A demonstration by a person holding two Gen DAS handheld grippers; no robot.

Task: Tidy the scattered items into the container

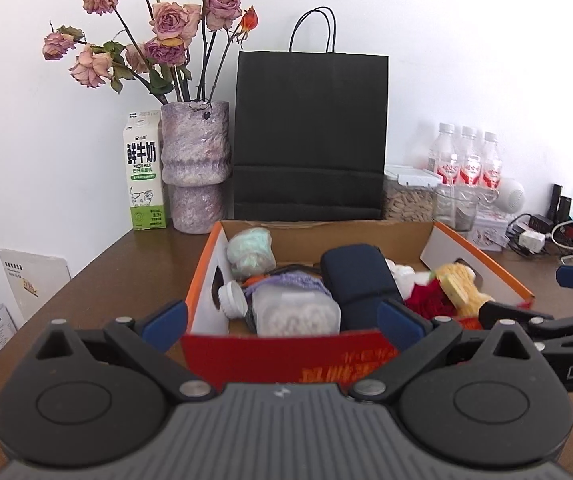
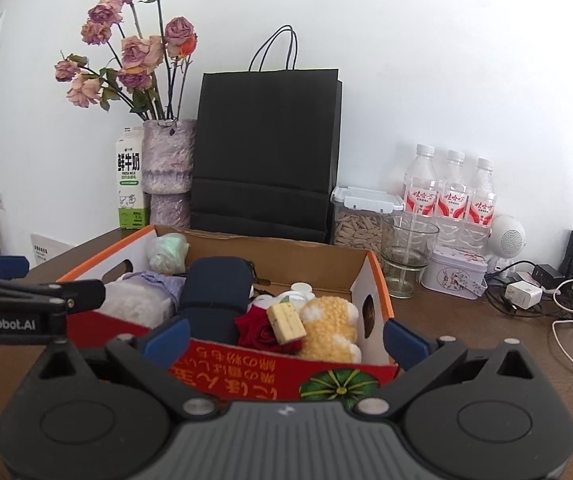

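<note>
An open cardboard box with a red front and orange rims stands on the brown table; it also shows in the right wrist view. Inside lie a dark blue pouch, a clear jar, a white bottle cap, a pale green bundle, a red rose, a yellow plush toy and a small cream block. My left gripper is open and empty at the box's near left. My right gripper is open and empty at the near right.
Behind the box stand a black paper bag, a purple vase of dried roses and a milk carton. To the right are water bottles, a seed container, a glass, a tin and cables.
</note>
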